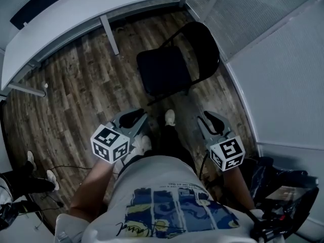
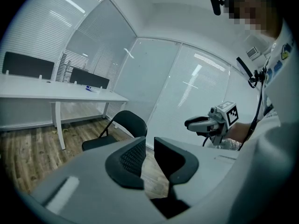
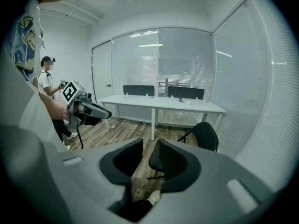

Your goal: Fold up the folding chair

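A black folding chair (image 1: 164,72) stands unfolded on the wood floor, its seat toward the desk and its rounded backrest toward the glass wall. Both grippers hang in front of me, well short of the chair and touching nothing. My left gripper (image 1: 132,118) has its jaws a narrow gap apart with nothing between them; in the left gripper view (image 2: 149,153) the chair (image 2: 126,125) shows beyond the jaws. My right gripper (image 1: 211,119) is also empty with a small gap; in the right gripper view (image 3: 149,155) the chair (image 3: 205,135) sits right of the jaws.
A long white desk (image 1: 101,9) runs along the far side, one leg (image 1: 109,34) close to the chair. Glass partition walls close off the right. Another person (image 3: 46,80) stands at the left, feet (image 1: 30,176) near floor cables. Dark gear (image 1: 283,186) lies at lower right.
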Demonstrator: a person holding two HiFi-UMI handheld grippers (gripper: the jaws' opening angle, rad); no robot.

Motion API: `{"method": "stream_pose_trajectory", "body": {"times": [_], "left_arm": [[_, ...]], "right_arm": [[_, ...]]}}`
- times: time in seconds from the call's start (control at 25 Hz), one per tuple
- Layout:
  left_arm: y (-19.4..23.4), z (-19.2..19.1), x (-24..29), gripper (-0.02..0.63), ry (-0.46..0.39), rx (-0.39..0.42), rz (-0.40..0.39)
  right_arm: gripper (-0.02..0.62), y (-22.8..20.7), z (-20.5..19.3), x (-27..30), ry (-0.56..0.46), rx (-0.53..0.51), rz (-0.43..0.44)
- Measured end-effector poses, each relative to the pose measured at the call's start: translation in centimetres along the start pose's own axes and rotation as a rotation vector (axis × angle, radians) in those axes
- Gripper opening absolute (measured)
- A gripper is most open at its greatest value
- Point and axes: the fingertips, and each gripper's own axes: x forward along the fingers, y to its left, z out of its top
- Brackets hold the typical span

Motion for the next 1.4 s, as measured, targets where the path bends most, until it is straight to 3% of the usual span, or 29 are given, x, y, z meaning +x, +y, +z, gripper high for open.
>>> {"method": "stream_pose_trajectory", "body": {"times": [0.6, 1.4], "left_arm": [[4.5, 1.4, 7.1, 0.115, 0.039, -0.062, 0.062], [10.6, 2.0, 20.2, 0.161, 0.075, -0.107, 0.13]], "right_arm": [[0.107, -10.4, 1.3, 5.5, 0.039, 0.029, 0.007], [0.109, -25.1, -2.1, 15.7, 0.149, 0.064, 0.004]]}}
